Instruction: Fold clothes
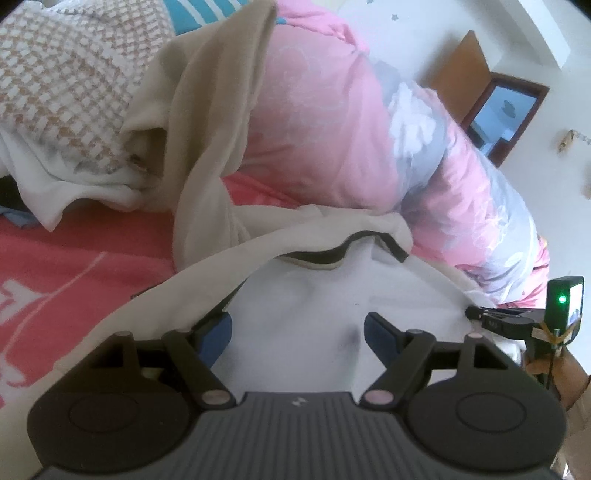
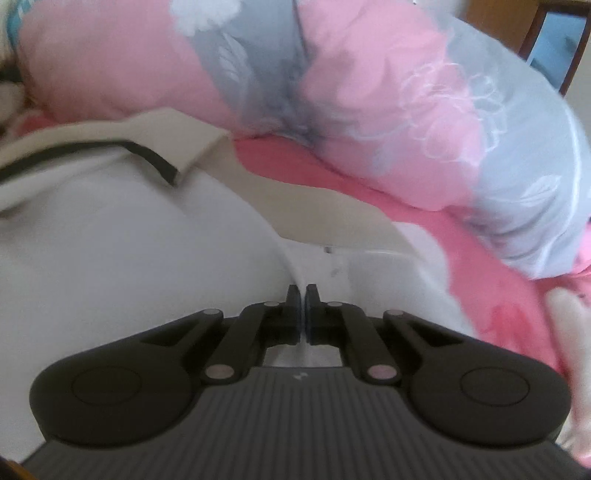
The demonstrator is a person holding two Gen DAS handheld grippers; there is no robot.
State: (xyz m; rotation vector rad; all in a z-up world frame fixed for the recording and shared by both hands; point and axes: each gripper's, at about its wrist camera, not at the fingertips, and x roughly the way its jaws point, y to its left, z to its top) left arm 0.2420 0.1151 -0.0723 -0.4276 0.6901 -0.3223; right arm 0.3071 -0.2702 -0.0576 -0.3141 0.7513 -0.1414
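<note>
My left gripper (image 1: 297,328): fingers spread wide, nothing between them, hovering over the white garment (image 1: 295,295). My right gripper (image 2: 303,295): fingers pressed nearly together, pinching a raised ridge of that same white garment (image 2: 110,277). In the left view the right gripper (image 1: 476,314) shows at 3 o'clock, tips at the garment's edge, green light on its body.

Garment lies directly under both grippers, spread on the coral-pink bedsheet (image 1: 74,251). Its dark-trimmed collar (image 1: 351,247) sits at 12 o'clock from the left fingers, and at 10 o'clock from the right ones (image 2: 147,155). So the collar points away from me; long axis appears to run 6 to 12. Beige panel and a beige sleeve (image 1: 207,166) run up from the collar toward 11 o'clock, draped over the bedding.

Surface is a bed. Pink and grey floral duvet (image 1: 369,129) is bunched from 12 to 3 o'clock, touching the garment's far edge. A checked brown-white cloth (image 1: 66,81) is piled at 10 o'clock. White wall (image 1: 406,29) behind, with a wooden door frame (image 1: 517,110) at 2 o'clock.
</note>
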